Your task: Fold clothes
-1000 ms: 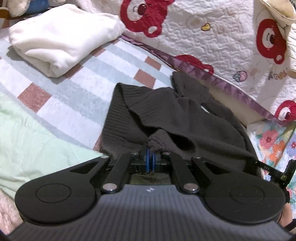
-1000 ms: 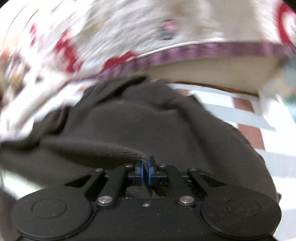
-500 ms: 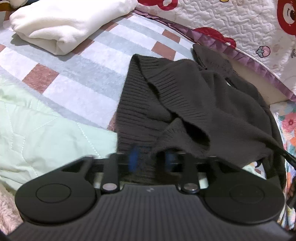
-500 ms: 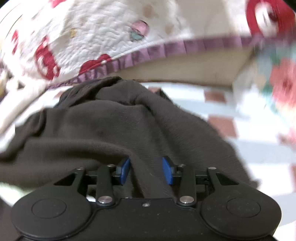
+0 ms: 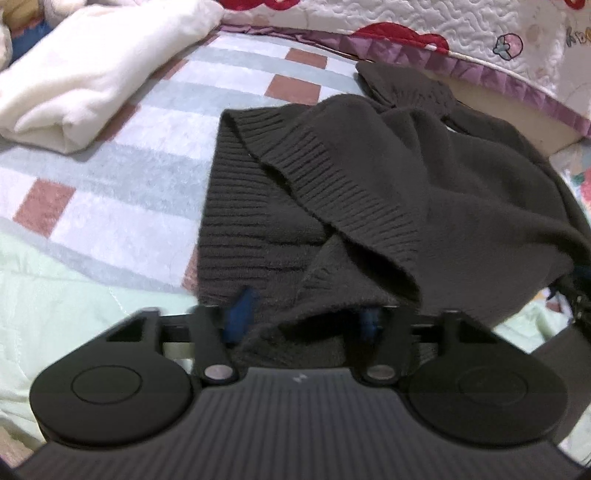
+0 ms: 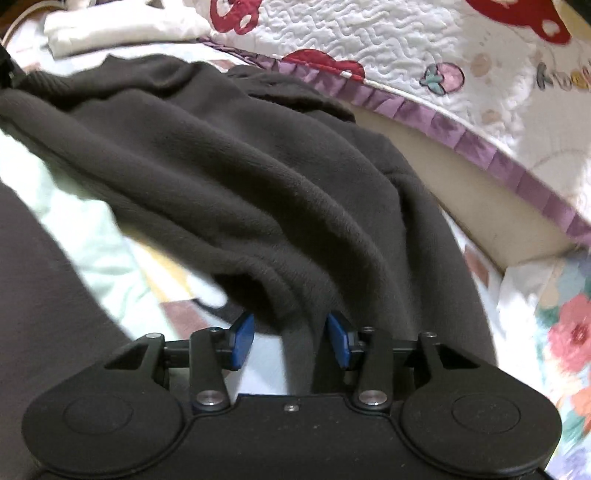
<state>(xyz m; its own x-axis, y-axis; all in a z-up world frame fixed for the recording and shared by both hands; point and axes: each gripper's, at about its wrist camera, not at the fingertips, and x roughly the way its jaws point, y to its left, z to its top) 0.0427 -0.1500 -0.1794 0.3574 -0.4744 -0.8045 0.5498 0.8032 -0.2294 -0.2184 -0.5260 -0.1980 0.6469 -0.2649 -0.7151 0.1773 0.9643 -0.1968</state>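
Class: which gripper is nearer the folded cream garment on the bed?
Left. The left gripper sits at the sweater's hem, facing the cream garment; the right gripper works the sweater's far side.

Sweater (image 5: 424, 192): dark brown knit, ribbed hems, matt, soft nap. Folded cloth (image 5: 92, 74), upper left: cream, fleecy. Quilt (image 6: 424, 48), top: stitched cotton, prob. Left gripper (image 5: 303, 317): matt black plastic, ribbed body; blue pads (image 5: 238, 314), maybe rubber.

Sweater (image 5: 369, 192) on bedsheet (image 5: 129, 173); folded towel (image 5: 92, 70) far left; quilt (image 5: 480, 33) behind; both grippers at near edge.
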